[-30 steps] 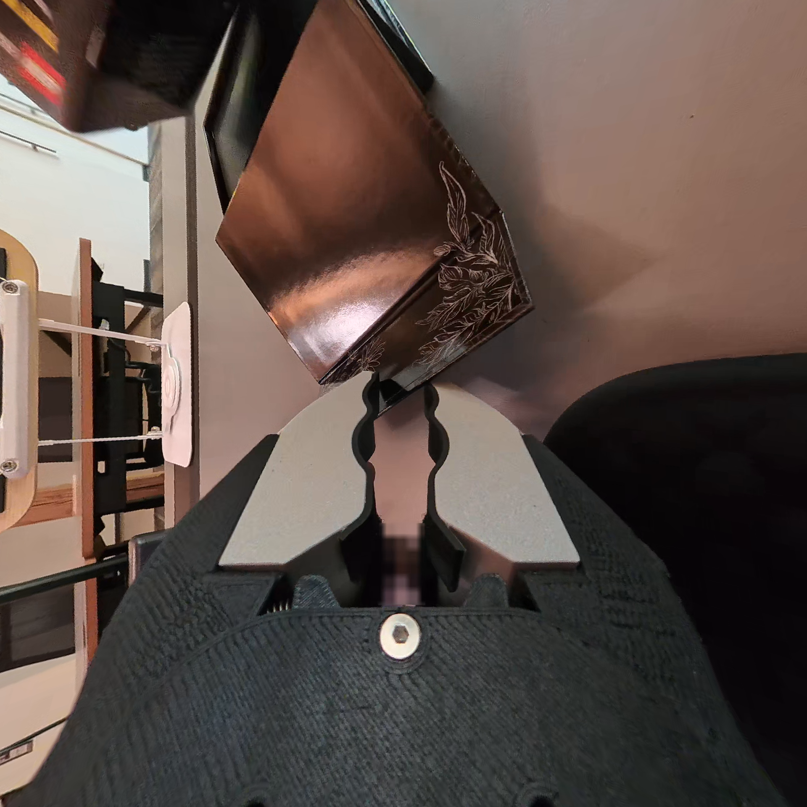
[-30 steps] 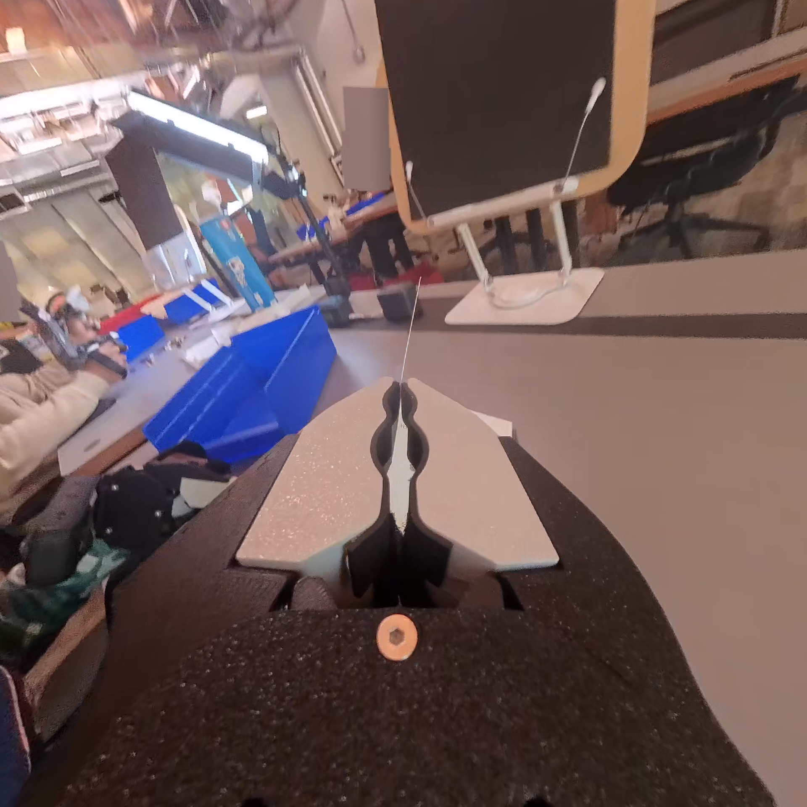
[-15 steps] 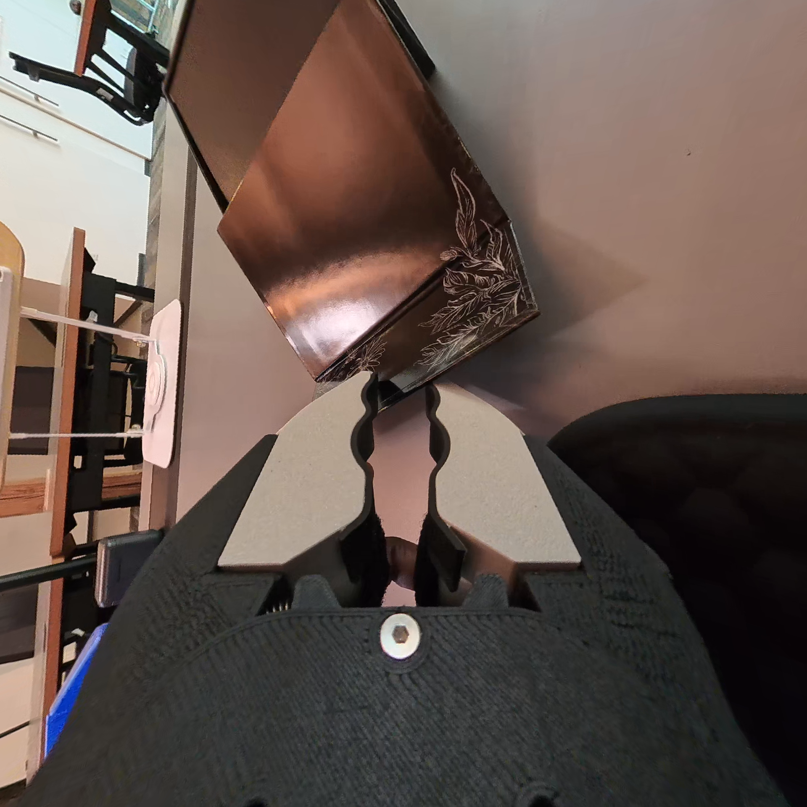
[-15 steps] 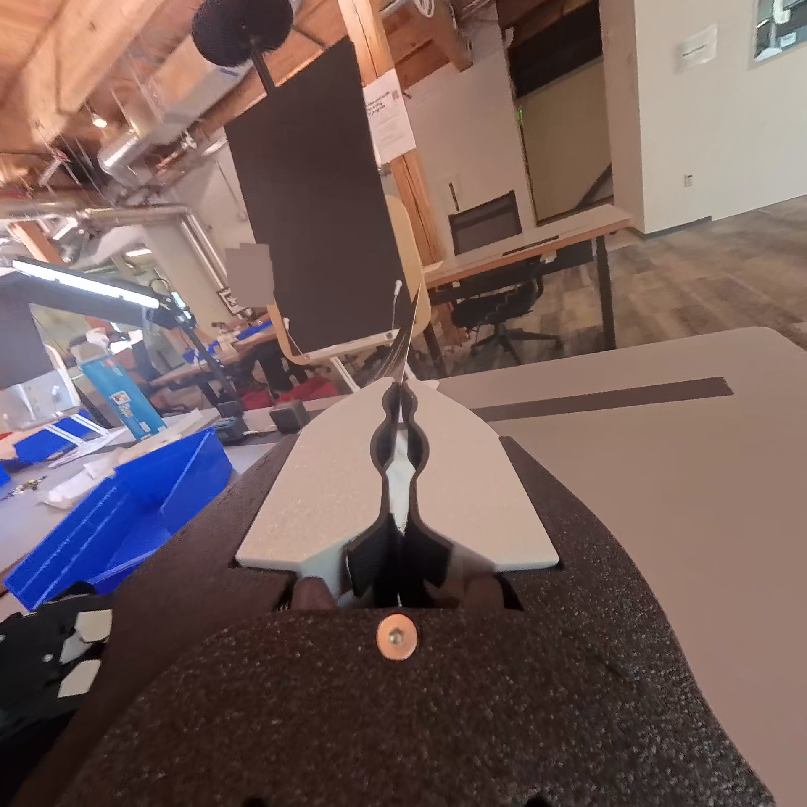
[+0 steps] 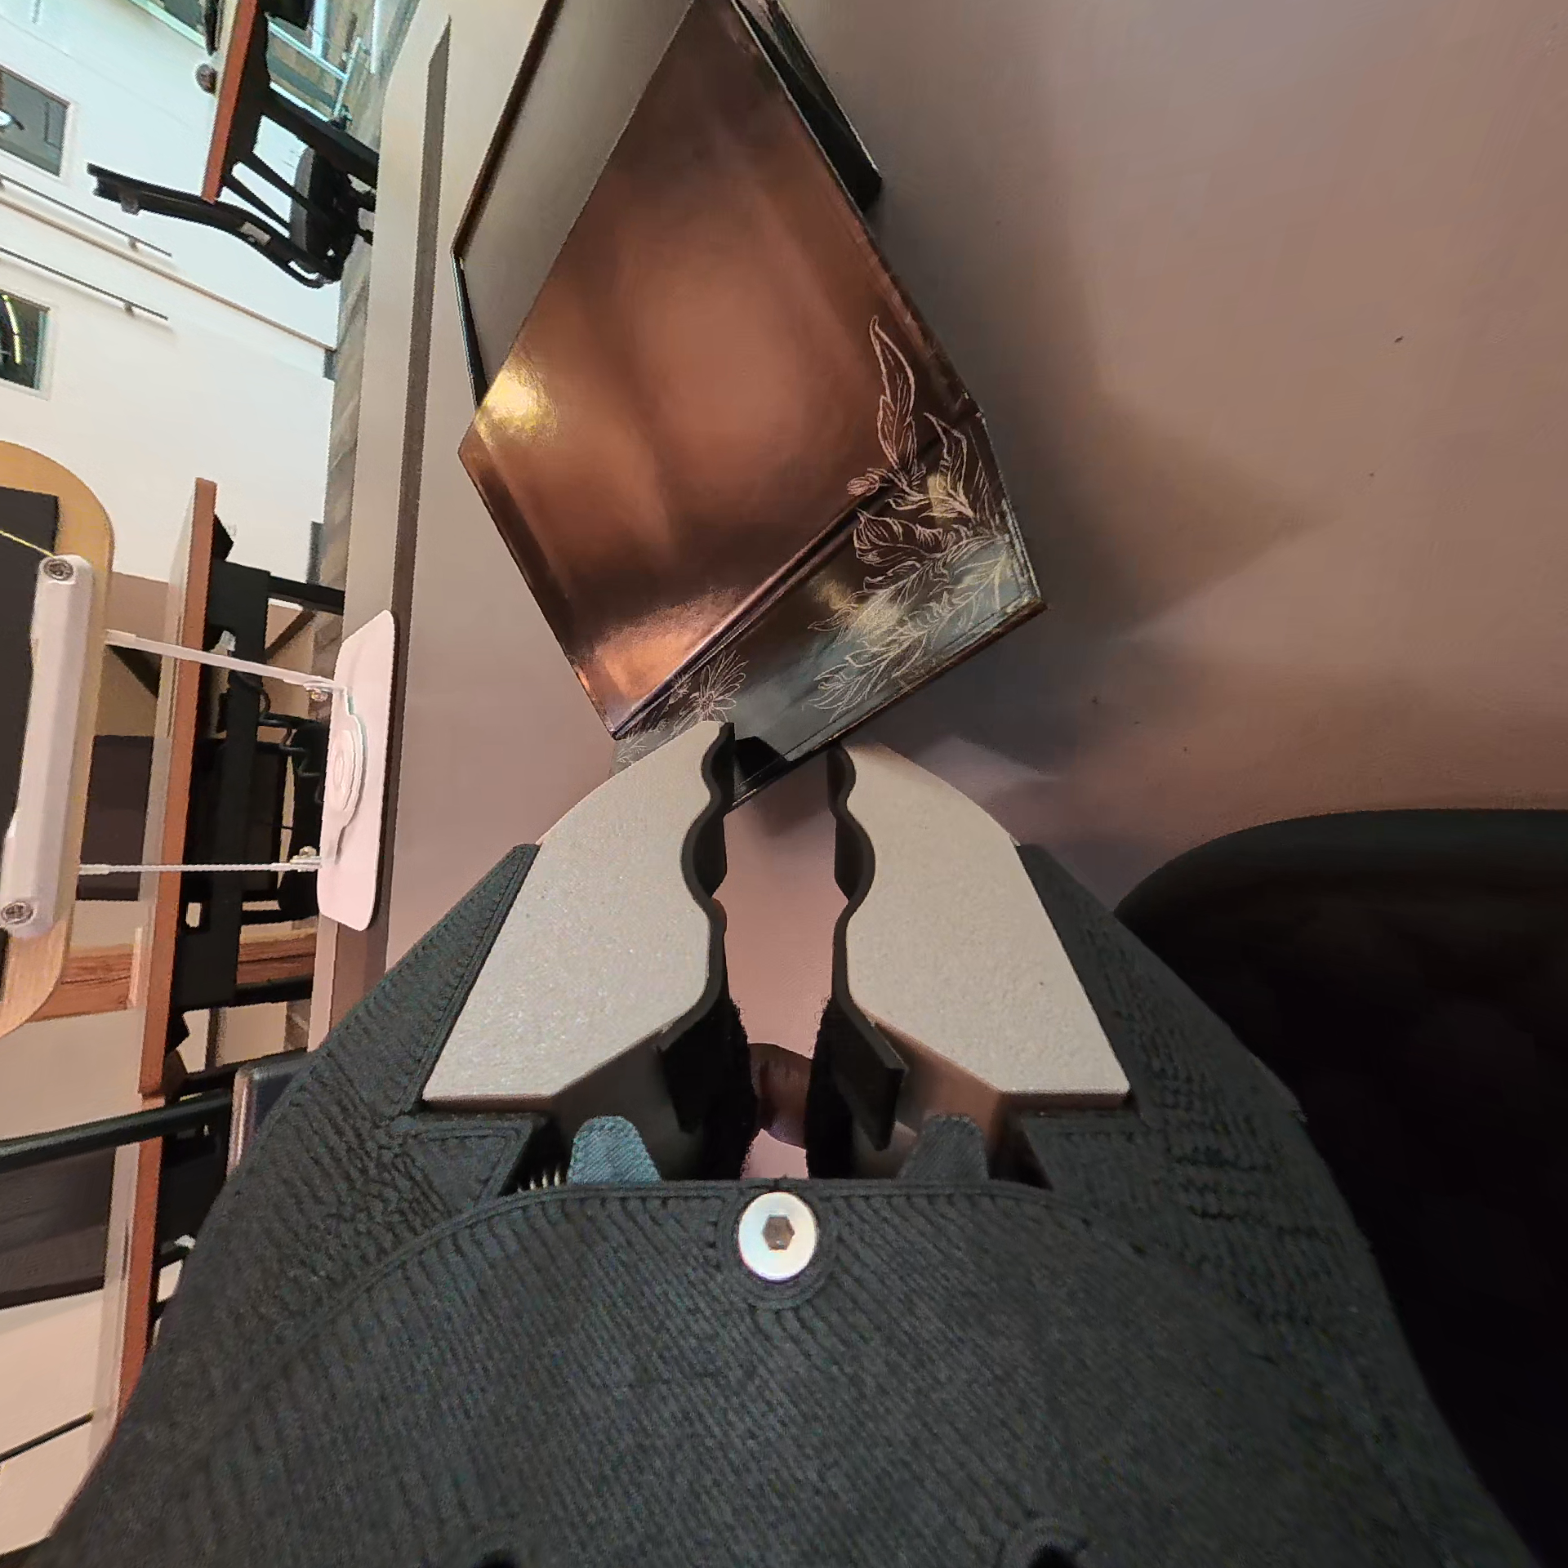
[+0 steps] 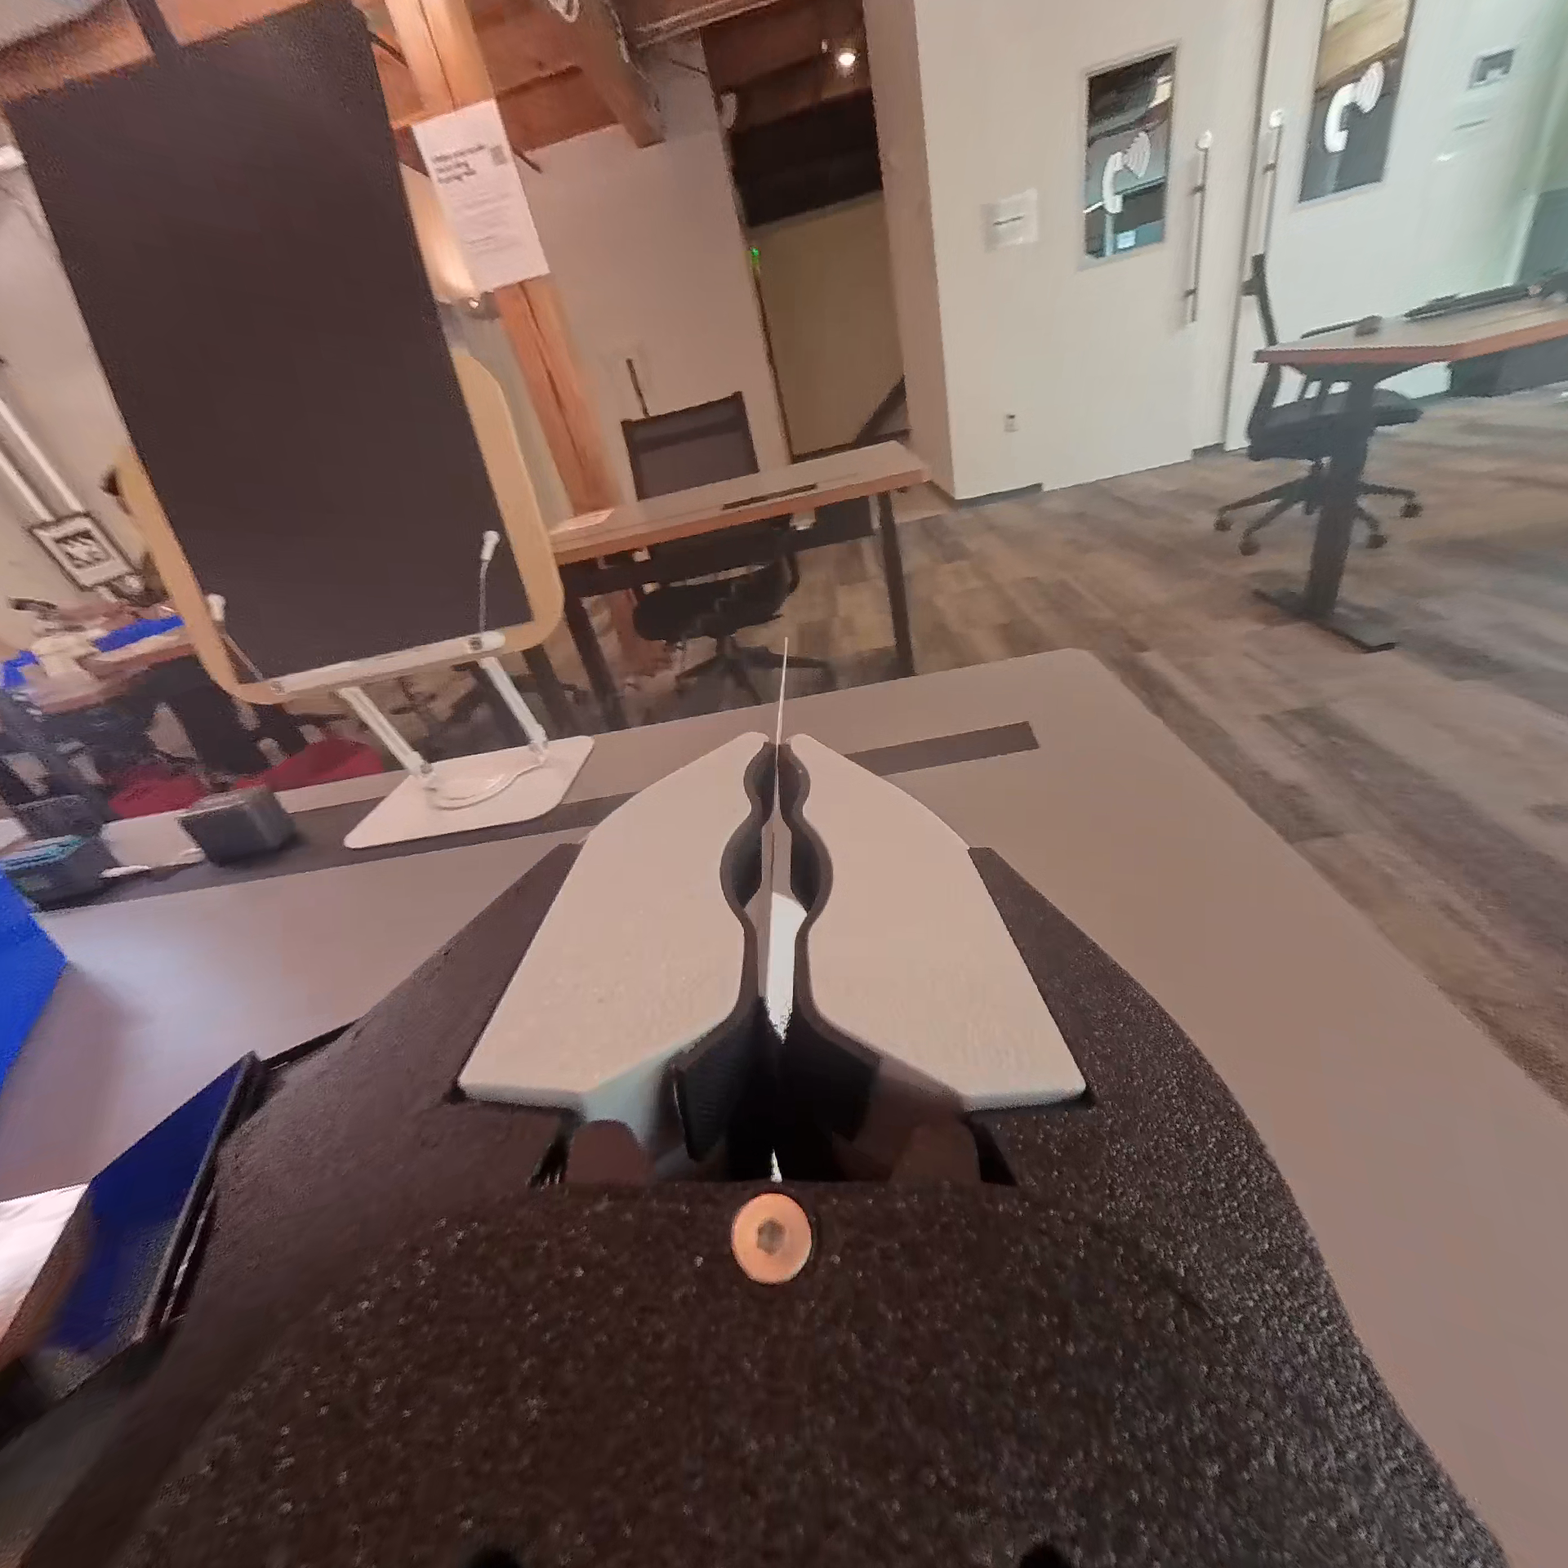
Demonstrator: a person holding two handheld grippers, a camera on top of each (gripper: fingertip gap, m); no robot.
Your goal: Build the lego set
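1. Lego set box, a glossy copper-brown cardboard box with pale line-drawn leaves at one corner (image 5: 713, 407), lies on the grey desk (image 5: 1188, 297) just beyond the left gripper (image 5: 776, 755); no loose bricks show in either view.
2. That left gripper has its jaws parted, the box's near corner sitting right at the tip of one finger; I cannot tell whether it touches.
3. Beyond the box, against its far side, a dark shallow tray or lid (image 5: 501, 212) shows only its rim. What either holds is hidden.
4. Over in the right wrist view, the right gripper (image 6: 776, 747) is closed on a thin white sheet seen edge-on (image 6: 779, 933), probably a leaflet or bag edge from the set, well away from the box.
5. Judged step: unpacking. To do it well, set the sheet flat on bare desk, clear of the box.
6. Then steady the box by one edge rather than its slick face, which looks likely to slip.
7. A blue plastic bin (image 6: 25, 959) sits at the left edge of the right view; its inside is out of sight.
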